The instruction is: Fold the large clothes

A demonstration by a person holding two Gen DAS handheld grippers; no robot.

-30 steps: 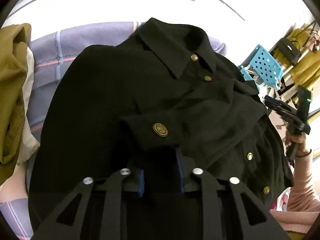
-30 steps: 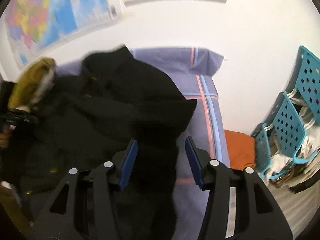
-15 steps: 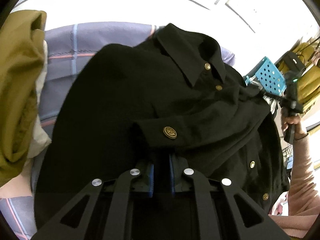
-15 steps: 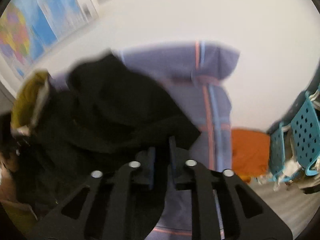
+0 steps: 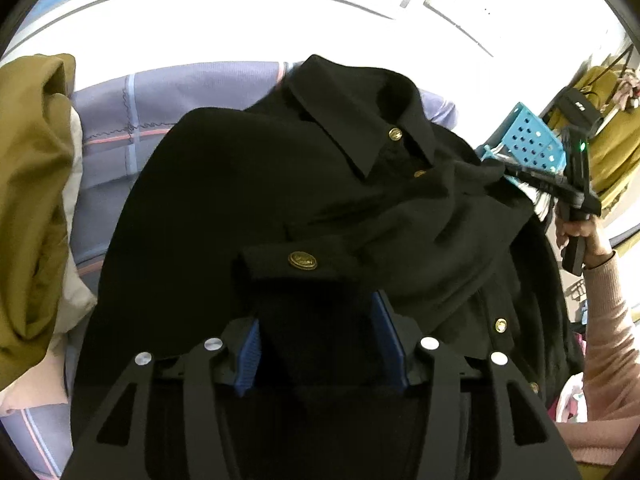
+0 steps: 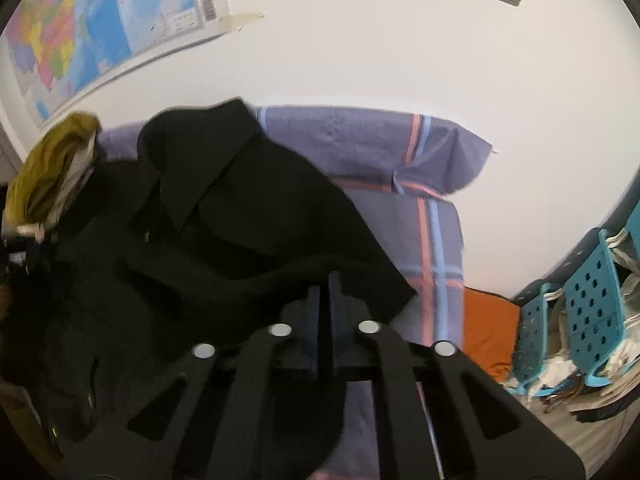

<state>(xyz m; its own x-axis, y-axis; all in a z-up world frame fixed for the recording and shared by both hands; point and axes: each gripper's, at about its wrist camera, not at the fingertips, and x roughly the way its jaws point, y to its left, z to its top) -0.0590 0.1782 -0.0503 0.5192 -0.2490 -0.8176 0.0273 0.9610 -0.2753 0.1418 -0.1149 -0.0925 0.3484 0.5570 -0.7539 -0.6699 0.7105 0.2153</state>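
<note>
A black jacket (image 5: 248,184) with gold buttons lies collar-up on the purple plaid bed cover (image 5: 180,92). Its sleeve cuff (image 5: 296,258), with one gold button, lies folded across the front, just ahead of my left gripper (image 5: 320,336). The jaws are opening, and black cloth lies loose between the blue pads (image 5: 250,344). At the right edge of the left wrist view, a hand in a pink sleeve holds my right gripper (image 5: 508,172), shut on the jacket's side. In the right wrist view the right gripper (image 6: 324,284) pinches the edge of the black jacket (image 6: 224,240).
An olive garment (image 5: 32,200) is heaped at the left of the bed. Blue perforated baskets (image 6: 592,292) with clutter stand on the floor to the right, next to an orange cloth (image 6: 488,328). A white wall with a map (image 6: 80,40) rises behind the bed.
The left jaws closed over the cloth behind the cuff, then spread apart again. The right jaws came together on the jacket's edge, and the right gripper shifted along that side.
</note>
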